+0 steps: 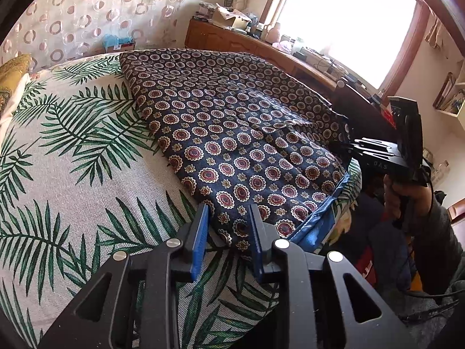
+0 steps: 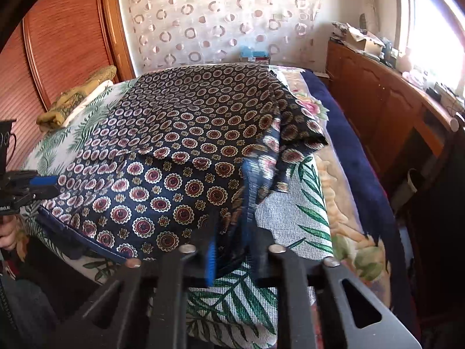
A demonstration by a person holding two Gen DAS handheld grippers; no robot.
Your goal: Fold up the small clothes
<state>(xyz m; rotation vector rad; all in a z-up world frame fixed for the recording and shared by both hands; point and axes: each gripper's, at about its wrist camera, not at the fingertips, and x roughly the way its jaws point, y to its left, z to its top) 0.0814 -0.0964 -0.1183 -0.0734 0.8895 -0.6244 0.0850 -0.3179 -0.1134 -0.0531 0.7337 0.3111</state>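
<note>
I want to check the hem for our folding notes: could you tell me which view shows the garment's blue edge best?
The left wrist view: the blue edge lies sharp beside the left gripper. The right wrist view shows it darker, and motion-blurred near the right gripper.

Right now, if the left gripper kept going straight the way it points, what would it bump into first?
Most likely the patterned cloth: its near corner already lies between the left gripper fingers, on the leaf-print bedcover.
</note>
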